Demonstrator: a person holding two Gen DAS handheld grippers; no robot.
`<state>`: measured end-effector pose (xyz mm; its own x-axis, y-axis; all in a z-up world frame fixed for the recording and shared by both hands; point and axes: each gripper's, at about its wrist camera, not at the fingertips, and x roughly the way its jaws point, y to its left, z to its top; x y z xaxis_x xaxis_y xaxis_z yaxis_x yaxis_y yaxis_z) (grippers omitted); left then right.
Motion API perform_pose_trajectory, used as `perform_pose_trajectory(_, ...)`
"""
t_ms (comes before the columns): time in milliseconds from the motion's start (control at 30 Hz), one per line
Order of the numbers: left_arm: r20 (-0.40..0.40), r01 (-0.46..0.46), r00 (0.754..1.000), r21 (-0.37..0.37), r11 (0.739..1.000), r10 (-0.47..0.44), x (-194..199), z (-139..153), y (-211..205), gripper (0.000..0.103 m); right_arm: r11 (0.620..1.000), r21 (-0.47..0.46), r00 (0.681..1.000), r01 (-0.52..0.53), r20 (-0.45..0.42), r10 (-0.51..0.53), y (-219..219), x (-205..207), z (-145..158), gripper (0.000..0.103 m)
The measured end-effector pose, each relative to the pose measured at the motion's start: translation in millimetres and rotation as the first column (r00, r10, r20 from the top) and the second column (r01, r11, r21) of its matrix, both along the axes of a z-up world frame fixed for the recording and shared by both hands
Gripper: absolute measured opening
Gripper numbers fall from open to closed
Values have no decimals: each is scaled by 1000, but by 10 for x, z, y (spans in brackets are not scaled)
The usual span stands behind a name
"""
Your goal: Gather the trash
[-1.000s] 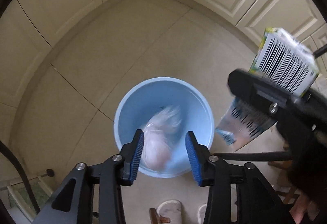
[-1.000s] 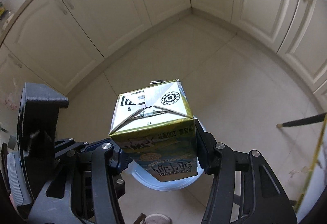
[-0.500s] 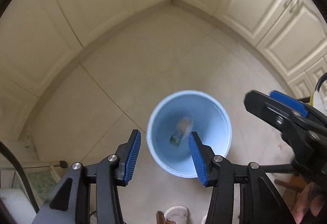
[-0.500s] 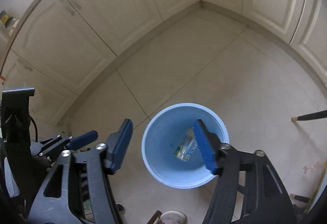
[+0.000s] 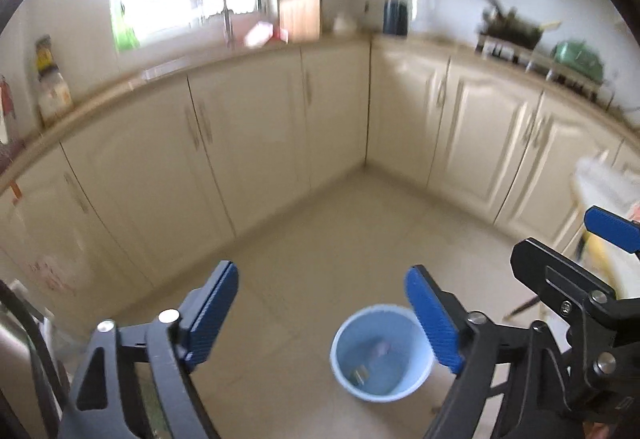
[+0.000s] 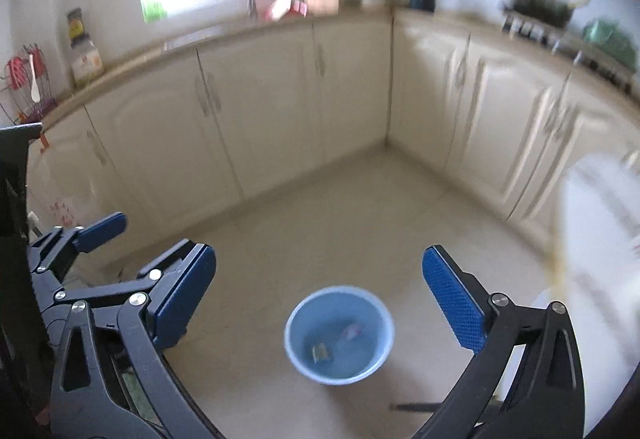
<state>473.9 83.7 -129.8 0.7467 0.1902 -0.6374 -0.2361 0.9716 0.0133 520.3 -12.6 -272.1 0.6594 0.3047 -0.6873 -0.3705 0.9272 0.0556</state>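
With both pieces of trash lying in the bucket, this is how it stands:

Step in hand: the drop looks finished; both grippers sit high above the floor, aimed down past the cabinets (image 6: 280,111).
Left gripper (image 5: 326,315): jaws have just been opening and now stand spread wide, nothing between them.
Right gripper (image 6: 320,299): jaws likewise have just been opening, now at full spread and empty.
Trash: a small carton (image 6: 322,352) and a pale crumpled bag (image 6: 354,331) lie on the bottom of the blue bucket (image 6: 294,351), which stands on the tiled floor (image 6: 340,207).
Next move: I'd judge it calls for finding more litter, then bringing an open gripper down around it.
Hard to make out: everything is motion-blurred; the white shape (image 6: 596,239) at the right edge is cut off and I can't name it; no loose trash shows on the floor.
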Motion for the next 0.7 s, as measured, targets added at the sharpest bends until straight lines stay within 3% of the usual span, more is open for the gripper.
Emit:
perform_pose_trajectory(100, 87, 24, 996, 12, 1000, -24, -470, 297, -350, 88, 1000, -15, 995, 18, 96, -16, -62, -287, 475, 103)
perform_pose_trajectory(167, 141, 34, 989, 12, 999, -35, -793, 353, -618, 96, 998, -28, 987, 54, 155, -49, -163, -483, 777, 103)
perform_pose_trajectory(333, 254, 61, 965, 16, 998, -63, -1598, 689, -993, 101, 984, -13, 938, 178, 305, -166, -611, -1047, 1496, 103)
perform_pose_trajectory(500, 351, 127, 927, 38, 991, -132, -2292, 790, -1321, 102, 963, 6, 893, 269, 373, -252, -930, -1528, 1935, 103)
perform_pose_trajectory(633, 405, 119, 903, 91, 989, -146, -3424, 881, -1067, 102, 949, 31, 863, 315, 407, -300, -1156, -1892, 2159, 103)
perform_pose_trajectory(700, 429, 145, 885, 112, 983, -180, -3693, 843, -1219, 102, 942, 43, 851, 332, 417, -319, -1266, -2068, 2254, 103)
